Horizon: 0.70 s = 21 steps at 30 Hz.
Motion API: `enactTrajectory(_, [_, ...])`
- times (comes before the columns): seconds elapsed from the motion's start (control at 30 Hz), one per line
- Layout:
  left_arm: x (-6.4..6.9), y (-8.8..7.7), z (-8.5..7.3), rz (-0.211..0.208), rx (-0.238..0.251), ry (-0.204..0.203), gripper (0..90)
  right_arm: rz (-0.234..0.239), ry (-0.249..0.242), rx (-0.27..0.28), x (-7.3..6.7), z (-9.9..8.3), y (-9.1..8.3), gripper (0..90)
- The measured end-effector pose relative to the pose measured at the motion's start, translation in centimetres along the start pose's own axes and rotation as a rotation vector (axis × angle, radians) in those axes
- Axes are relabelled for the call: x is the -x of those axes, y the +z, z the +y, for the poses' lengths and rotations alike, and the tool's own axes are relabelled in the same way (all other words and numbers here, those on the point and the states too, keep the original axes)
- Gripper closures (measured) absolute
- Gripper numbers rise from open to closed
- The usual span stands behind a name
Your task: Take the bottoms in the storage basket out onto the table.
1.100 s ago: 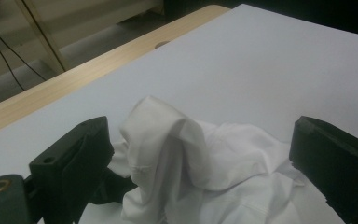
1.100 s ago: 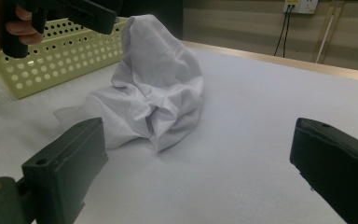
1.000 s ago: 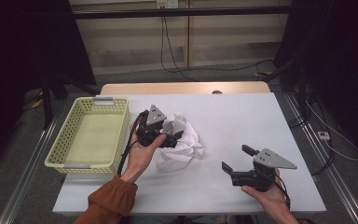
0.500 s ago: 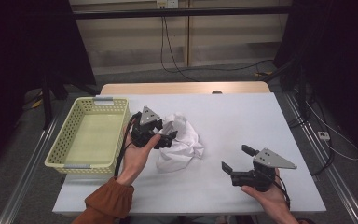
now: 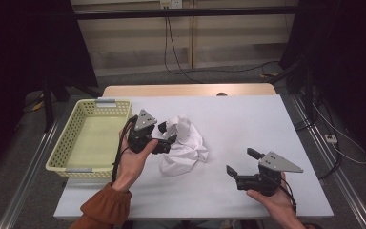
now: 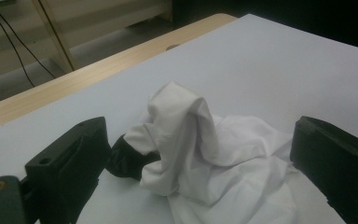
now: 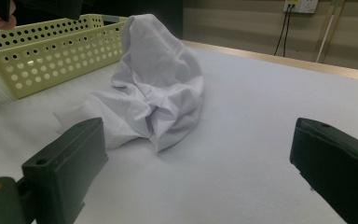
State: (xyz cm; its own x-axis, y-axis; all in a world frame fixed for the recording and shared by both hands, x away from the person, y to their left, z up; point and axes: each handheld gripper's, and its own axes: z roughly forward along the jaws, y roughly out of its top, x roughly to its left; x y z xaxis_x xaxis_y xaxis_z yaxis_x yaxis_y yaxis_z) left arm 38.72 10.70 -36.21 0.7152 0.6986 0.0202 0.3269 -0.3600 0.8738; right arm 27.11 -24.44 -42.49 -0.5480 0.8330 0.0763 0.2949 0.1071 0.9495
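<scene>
Your crumpled white cloth (image 5: 183, 145) lies in a loose heap near the middle of the white surface (image 5: 248, 119), with one fold standing up as a peak (image 6: 179, 100). It sits just beside the pale yellow perforated plastic basket (image 5: 88, 143), on the basket's right, apart from its wall.

Your left gripper (image 5: 166, 138) is the nearer of the two. It is at the cloth's left edge, its jaws spread wide with the bunched fabric lying between and just ahead of them. In the left gripper view (image 6: 200, 158) a dark patch shows under the raised fold; I cannot tell what it is. The jaws are not pinching anything, and I cannot tell whether either one touches the fabric.

Your right gripper (image 5: 240, 164) rests low on the surface, well apart from the cloth, to its right and nearer your side. Its jaws are also spread and hold nothing. From the right gripper view (image 7: 200, 172) the heap (image 7: 154, 88) lies ahead and slightly to the left, with the basket (image 7: 56, 51) behind it.

Judgement: the coming move turns on the left gripper. The cloth lies directly in front of its open jaws, so a short advance and a close on the raised fold should secure it. The heap has no clear long axis, and the raised peak is the best purchase. The right gripper would need a long reach across the surface.
</scene>
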Motion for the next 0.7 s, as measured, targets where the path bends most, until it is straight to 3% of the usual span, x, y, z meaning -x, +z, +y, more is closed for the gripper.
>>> enactTrajectory(0.7, [-0.9,-2.5,-1.0,0.027,0.019,-0.014,4.9,-0.002,-0.002,-0.004,0.0,0.0,0.0,3.7])
